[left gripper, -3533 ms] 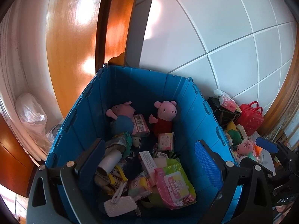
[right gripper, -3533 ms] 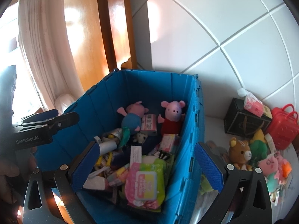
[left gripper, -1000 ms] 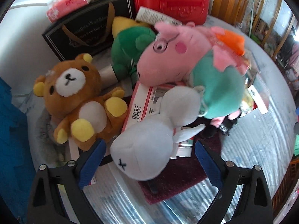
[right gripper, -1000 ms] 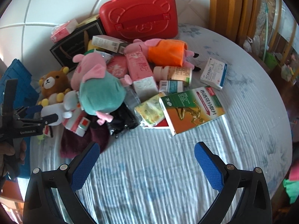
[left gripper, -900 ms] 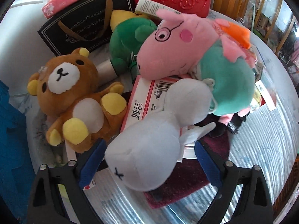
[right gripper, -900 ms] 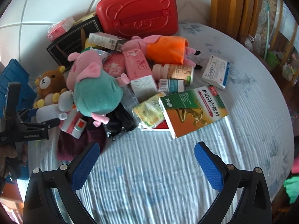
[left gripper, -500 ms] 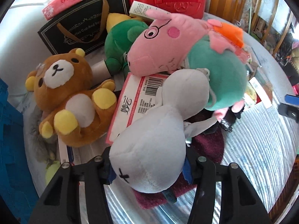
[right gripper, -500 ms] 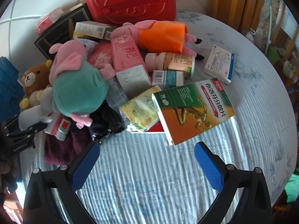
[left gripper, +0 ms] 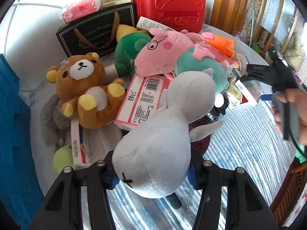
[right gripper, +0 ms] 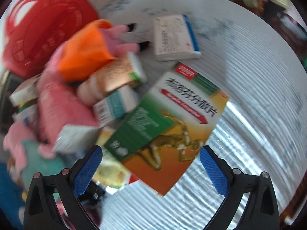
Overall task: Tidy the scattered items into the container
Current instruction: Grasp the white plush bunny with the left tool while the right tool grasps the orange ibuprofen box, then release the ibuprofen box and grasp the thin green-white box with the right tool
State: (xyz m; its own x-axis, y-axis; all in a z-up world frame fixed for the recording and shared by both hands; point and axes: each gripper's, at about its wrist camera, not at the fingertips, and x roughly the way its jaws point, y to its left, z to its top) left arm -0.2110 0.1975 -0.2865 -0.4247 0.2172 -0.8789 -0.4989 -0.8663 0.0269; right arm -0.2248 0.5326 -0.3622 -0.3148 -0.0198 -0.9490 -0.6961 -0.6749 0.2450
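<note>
Left wrist view: the left tongs (left gripper: 153, 174) are closed narrow around the head of a grey plush toy (left gripper: 165, 132), gripping it at its widest soft part, likely so it can be lifted out of the heap. Its body lies across a red-and-white carton (left gripper: 142, 99), beside a brown teddy bear (left gripper: 82, 88) and a pink pig plush in a teal shirt (left gripper: 178, 57). A red bear-embossed case (left gripper: 168, 5) and a black gift bag (left gripper: 96, 34) stand at the back of the bench (left gripper: 245, 143). The blue crate (left gripper: 13, 134), the container, edges the left side, close enough for a short carry. Right wrist view, blurred by motion: the right tongs (right gripper: 150, 169) stand wide apart, holding nothing, straddling the near corner of a green-and-orange medicine box (right gripper: 168, 124) that lies flat on the bench, probably lining up for a pick. Behind it sit a tan bottle (right gripper: 109, 78) and a white-and-blue box (right gripper: 174, 36).
</note>
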